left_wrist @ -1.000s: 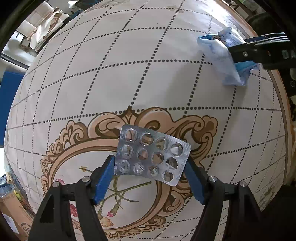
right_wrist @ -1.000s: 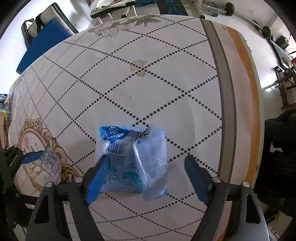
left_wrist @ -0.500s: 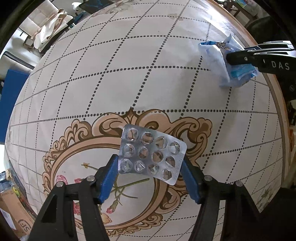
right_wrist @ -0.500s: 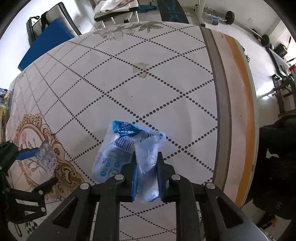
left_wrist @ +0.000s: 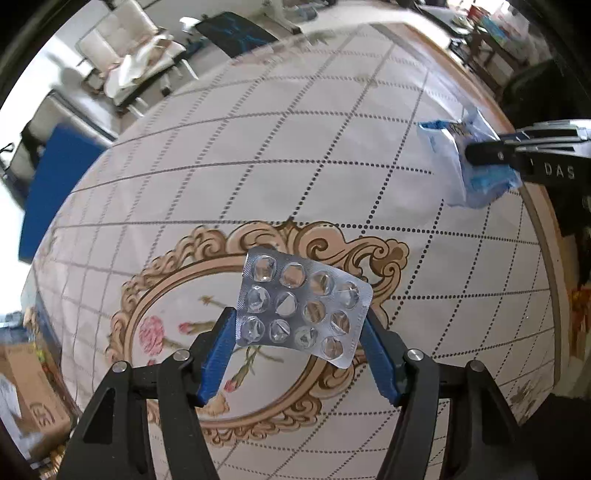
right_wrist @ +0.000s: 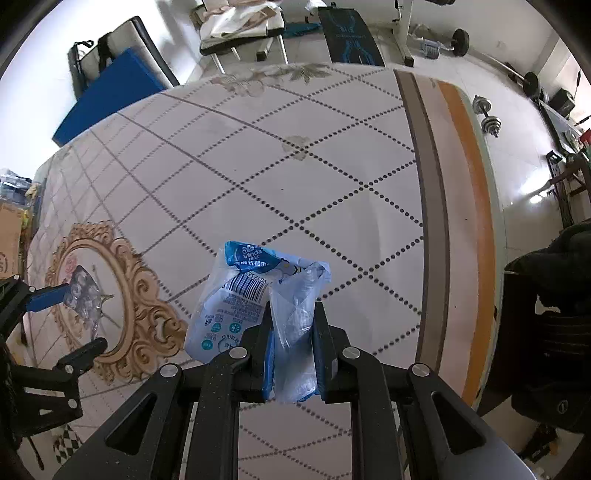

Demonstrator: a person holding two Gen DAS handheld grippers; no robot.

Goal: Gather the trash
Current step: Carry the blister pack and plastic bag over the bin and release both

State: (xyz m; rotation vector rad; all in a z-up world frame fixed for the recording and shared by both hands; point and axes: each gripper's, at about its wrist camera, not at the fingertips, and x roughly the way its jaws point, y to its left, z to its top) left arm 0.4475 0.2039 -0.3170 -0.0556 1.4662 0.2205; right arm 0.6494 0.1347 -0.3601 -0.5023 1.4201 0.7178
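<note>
Now that both pieces have left the table [left_wrist: 332, 155], the left gripper [left_wrist: 299, 334] pinches the pill pack [left_wrist: 303, 306] and the right gripper [right_wrist: 293, 332] squeezes the wrapper [right_wrist: 240, 295] — each jaw pair having just closed — ready for binning.

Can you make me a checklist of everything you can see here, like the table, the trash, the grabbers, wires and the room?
Surface: patterned tablecloth, dotted diamond grid, ornate floral frame print, orange and grey border on one side.
Job's things: empty blister pack and blue-and-white plastic wrapper, both held, apparently just off the cloth.
Clutter: nothing seen on the cloth.
Grippers: left gripper clamped on the pack's two side edges; right gripper shut on the wrapper's crumpled clear part.
Cables: nothing seen.
Surroundings: blue mat, weight bench, dumbbells, cardboard box, all on the floor around the table.
</note>
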